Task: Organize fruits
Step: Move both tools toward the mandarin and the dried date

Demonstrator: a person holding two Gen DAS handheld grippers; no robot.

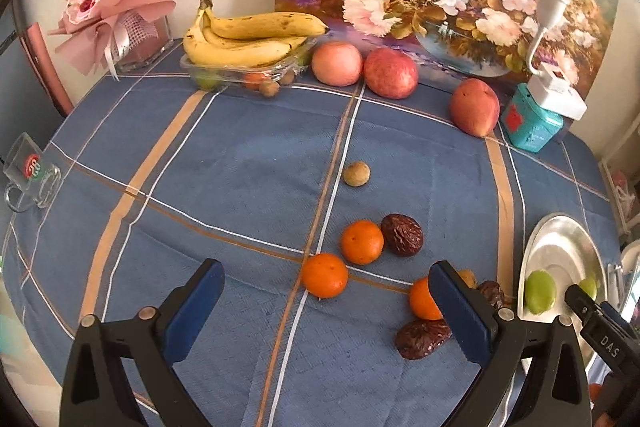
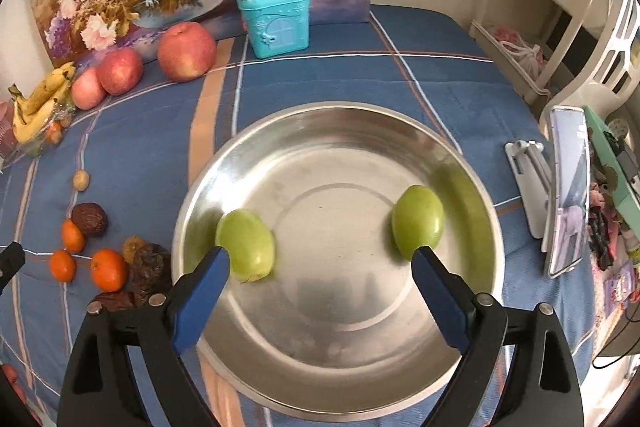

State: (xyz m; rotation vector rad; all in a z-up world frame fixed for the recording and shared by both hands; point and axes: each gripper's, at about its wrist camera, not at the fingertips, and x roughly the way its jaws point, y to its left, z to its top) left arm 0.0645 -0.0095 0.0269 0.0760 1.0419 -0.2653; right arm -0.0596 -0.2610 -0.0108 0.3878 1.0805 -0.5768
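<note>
My left gripper (image 1: 326, 277) is open and empty, low over the blue checked tablecloth. Three small oranges (image 1: 324, 275) lie ahead of it with dark dried dates (image 1: 402, 234) beside them; one orange (image 1: 422, 299) is partly hidden behind my right finger. A small brown longan (image 1: 356, 173) lies further out. My right gripper (image 2: 320, 261) is open and empty over a steel plate (image 2: 336, 371) that holds two green fruits (image 2: 246, 247) (image 2: 418, 221). The plate also shows in the left wrist view (image 1: 560, 247).
Bananas (image 1: 244, 39) lie in a clear tray at the back, with three apples (image 1: 390, 71) along a flower painting. A teal tin (image 2: 276, 23) with a white lamp base stands at the back. A glass mug (image 1: 30, 175) is at the left edge. A phone stand (image 2: 560, 195) is right of the plate.
</note>
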